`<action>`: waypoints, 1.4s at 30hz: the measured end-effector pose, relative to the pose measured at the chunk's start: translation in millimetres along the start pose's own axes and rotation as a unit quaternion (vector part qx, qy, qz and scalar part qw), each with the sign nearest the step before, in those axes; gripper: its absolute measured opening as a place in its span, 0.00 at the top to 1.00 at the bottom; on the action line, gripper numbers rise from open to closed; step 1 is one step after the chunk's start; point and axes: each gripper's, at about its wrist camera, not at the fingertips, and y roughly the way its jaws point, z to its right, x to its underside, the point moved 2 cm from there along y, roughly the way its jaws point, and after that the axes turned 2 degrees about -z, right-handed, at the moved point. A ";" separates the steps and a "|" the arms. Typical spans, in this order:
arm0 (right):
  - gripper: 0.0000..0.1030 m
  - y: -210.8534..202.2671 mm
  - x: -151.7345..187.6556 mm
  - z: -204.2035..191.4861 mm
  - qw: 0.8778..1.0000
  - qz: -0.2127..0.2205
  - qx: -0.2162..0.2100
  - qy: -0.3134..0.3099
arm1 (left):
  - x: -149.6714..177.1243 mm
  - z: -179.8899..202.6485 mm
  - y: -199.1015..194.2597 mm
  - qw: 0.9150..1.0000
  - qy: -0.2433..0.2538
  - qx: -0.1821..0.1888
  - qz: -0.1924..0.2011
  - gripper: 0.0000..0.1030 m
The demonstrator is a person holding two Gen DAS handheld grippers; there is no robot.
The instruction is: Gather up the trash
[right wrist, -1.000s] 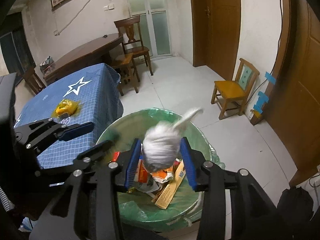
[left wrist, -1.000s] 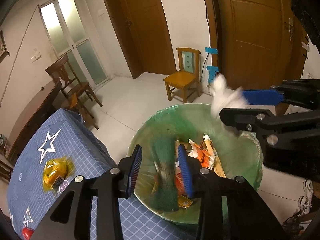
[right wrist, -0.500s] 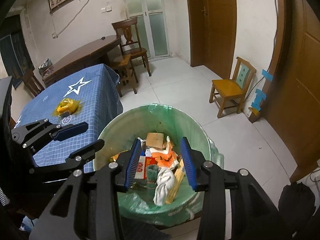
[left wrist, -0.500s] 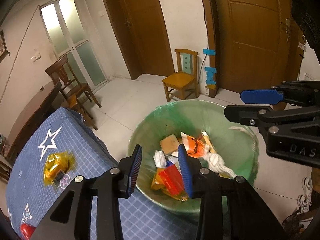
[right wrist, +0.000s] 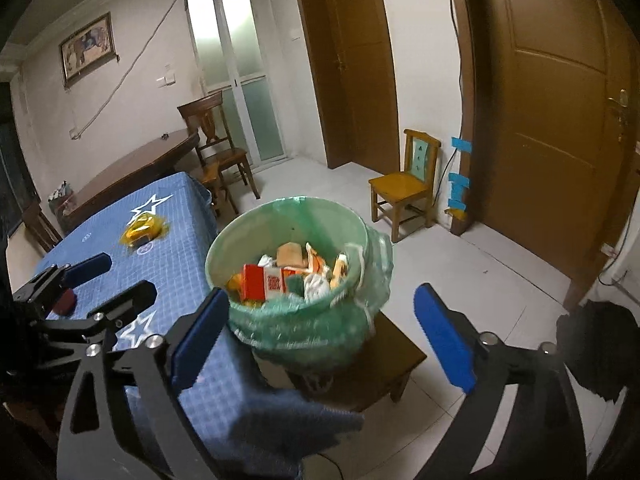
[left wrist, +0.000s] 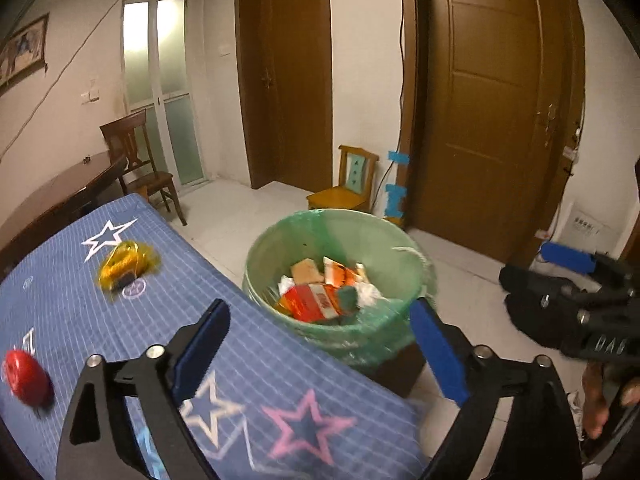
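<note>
A bin with a green liner [left wrist: 372, 236] [right wrist: 256, 232] stands on a low wooden stool beside the table; it holds a red carton [left wrist: 316, 300] [right wrist: 260, 280], white tissue and other wrappers. My left gripper [left wrist: 320, 344] hangs over the blue star tablecloth [left wrist: 60, 304] short of the bin, jaws opening wide, nothing between them. My right gripper [right wrist: 320, 336] is back from the bin too, jaws opening, empty. A yellow crumpled wrapper [left wrist: 124, 266] [right wrist: 144, 230] and a red round object [left wrist: 26, 376] lie on the cloth.
A small yellow chair [right wrist: 408, 184] stands by the wall near a brown door [right wrist: 560, 120]. A dark wooden table and chair [left wrist: 136, 160] are behind the blue table. A black bag [right wrist: 600, 344] lies on the floor at right. A hand [left wrist: 596, 400] holds the right gripper's handle.
The green wrapper and the white tissue dropped into the bin. Both grippers then pulled back from over the bin and their jaws spread wide.
</note>
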 end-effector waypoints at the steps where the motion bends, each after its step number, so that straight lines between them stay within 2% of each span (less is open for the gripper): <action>1: 0.10 -7.2 3.8 -3.6 1.000 0.002 -0.002 -0.001 | 4.1 3.5 -9.9 1.000 0.004 0.003 0.007 0.08; 7: 0.09 -46.8 19.3 -18.4 0.998 0.035 0.048 -0.021 | 19.2 22.1 -49.3 0.999 0.028 0.022 0.014 0.06; 12: 0.09 -65.6 24.7 -16.9 0.996 0.056 0.067 -0.022 | 27.1 31.1 -80.7 0.998 0.044 -0.007 0.052 0.05; 18: 0.08 -78.0 30.7 -15.4 0.995 0.067 0.073 -0.016 | 26.1 26.8 -100.9 0.998 0.022 -0.015 0.063 0.05; 32: 0.06 -78.4 35.8 -16.0 0.995 0.073 0.072 -0.012 | 23.0 24.2 -100.9 0.997 0.003 -0.023 0.080 0.05; 42: 0.06 -67.5 33.1 -19.9 0.993 0.075 0.084 -0.020 | 18.7 26.0 -84.8 0.996 0.028 -0.045 0.065 0.05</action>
